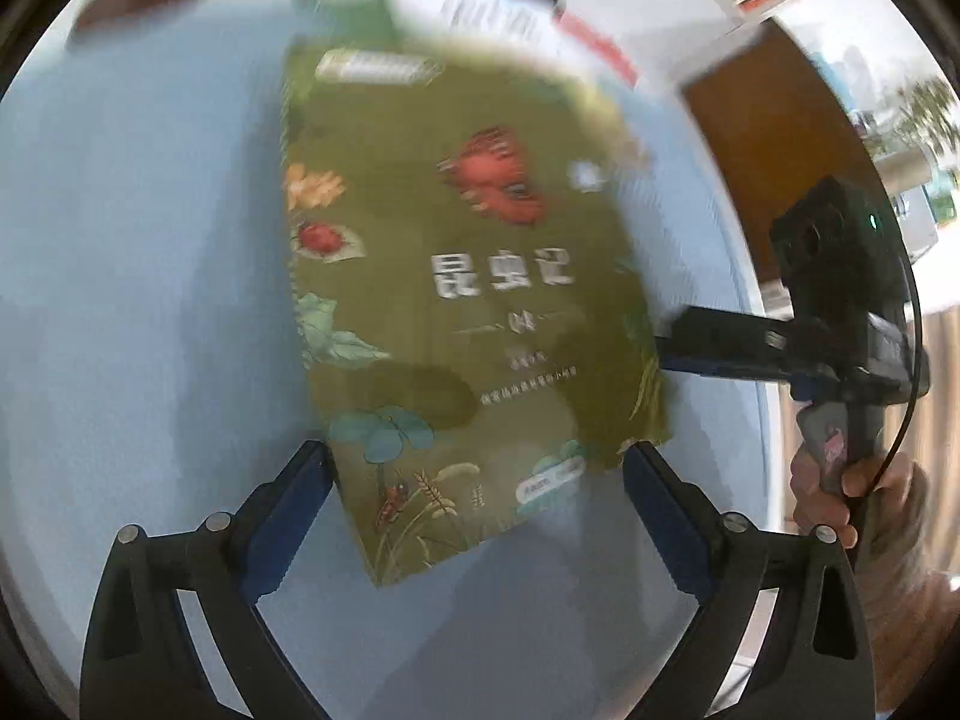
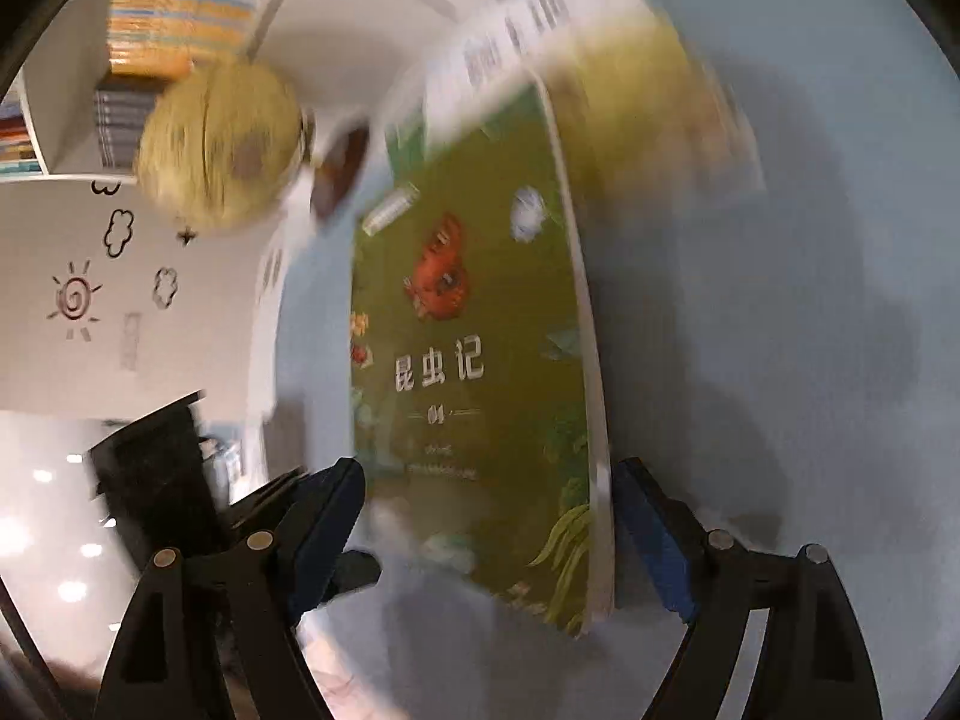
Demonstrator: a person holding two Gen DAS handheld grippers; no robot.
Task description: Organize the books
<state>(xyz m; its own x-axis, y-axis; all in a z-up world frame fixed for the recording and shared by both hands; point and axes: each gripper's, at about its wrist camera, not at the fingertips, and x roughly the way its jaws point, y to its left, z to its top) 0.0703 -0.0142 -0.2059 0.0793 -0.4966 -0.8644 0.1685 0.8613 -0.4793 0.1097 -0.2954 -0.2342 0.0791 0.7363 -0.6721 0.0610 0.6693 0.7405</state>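
Both views motion-blurred. Green book (image 1: 474,300) w/ insect + plant art lies flat on the pale blue table (image 1: 150,276), cover up; another white-covered book (image 1: 510,18) sits at its far end, partly under/against it, can't tell which. Left gripper (image 1: 477,468) hangs over the book's near end, jaws wide apart, one blue pad either side of the near edge, holding nothing. Right gripper (image 2: 486,498) also has jaws spread wide: in its view the book's page edge runs just beside the right pad, contact unclear, nothing clamped. In left wrist view the right gripper comes in from the right, fingers at the book's right edge, a hand (image 1: 852,492) on its handle. Far left in right wrist view: globe (image 2: 222,144), bookshelf (image 2: 180,6) w/ bright spines.
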